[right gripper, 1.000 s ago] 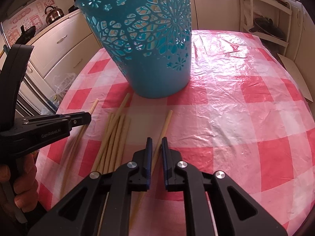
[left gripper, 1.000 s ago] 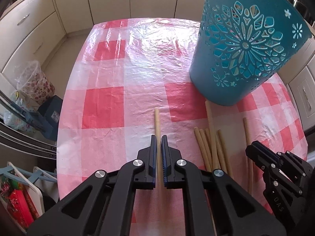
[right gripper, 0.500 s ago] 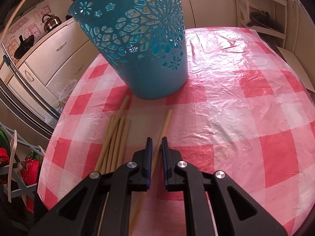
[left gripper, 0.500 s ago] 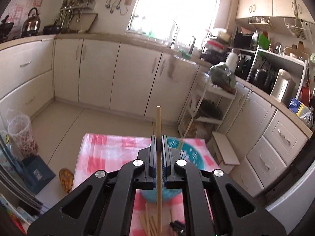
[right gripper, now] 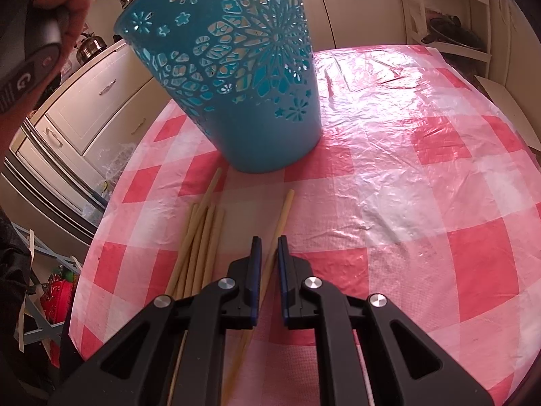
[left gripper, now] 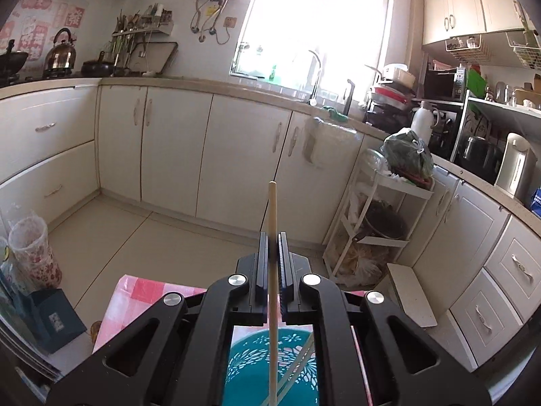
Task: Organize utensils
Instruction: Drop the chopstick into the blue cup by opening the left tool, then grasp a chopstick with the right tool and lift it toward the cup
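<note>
My left tool is clamped on one chopstick, upright above the teal basket. My right tool sits slightly parted, gripping nothing, over a single chopstick on the checkered counter, beside the bundle of chopsticks.

Kitchen interior. A bright window floods the far wall above cream base cabinets and a beige worktop. Pale tiled floor. Kettle far left; white shelf trolley and wall cabinets at right. Red-checked cloth covers the desk.
</note>
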The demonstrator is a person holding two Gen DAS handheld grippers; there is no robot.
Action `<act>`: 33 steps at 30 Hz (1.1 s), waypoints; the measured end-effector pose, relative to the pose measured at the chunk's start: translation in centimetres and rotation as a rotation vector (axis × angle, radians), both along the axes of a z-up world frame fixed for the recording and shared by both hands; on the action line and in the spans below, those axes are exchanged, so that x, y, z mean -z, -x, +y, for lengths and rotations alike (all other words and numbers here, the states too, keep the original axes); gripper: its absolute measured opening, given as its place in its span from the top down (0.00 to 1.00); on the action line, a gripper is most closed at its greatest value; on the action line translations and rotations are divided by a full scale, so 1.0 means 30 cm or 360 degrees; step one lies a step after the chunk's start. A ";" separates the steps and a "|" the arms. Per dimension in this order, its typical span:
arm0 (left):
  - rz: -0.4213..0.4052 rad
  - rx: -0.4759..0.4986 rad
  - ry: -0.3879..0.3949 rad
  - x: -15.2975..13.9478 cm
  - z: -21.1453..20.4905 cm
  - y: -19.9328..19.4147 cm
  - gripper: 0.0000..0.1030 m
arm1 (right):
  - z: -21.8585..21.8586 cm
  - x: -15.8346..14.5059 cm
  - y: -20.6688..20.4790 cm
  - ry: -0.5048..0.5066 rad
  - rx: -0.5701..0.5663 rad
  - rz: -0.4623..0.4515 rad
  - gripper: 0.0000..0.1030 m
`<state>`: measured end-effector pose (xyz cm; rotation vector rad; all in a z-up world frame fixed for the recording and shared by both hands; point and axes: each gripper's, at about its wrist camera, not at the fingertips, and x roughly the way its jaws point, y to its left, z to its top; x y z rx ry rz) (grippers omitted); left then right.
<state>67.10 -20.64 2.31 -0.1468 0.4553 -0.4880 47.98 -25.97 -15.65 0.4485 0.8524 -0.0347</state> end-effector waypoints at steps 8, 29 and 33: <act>0.0050 0.0011 -0.0162 0.096 -0.010 0.009 0.95 | -0.008 0.001 0.000 -0.0016 0.0005 -0.0001 0.90; 0.0225 -0.0137 -0.0162 0.165 0.404 0.174 0.41 | 0.065 -0.037 -0.002 0.0312 -0.0117 0.0074 0.94; 0.0285 -0.0149 -0.0184 0.217 0.464 0.205 0.38 | 0.079 -0.036 0.008 0.0413 -0.0150 0.0109 0.90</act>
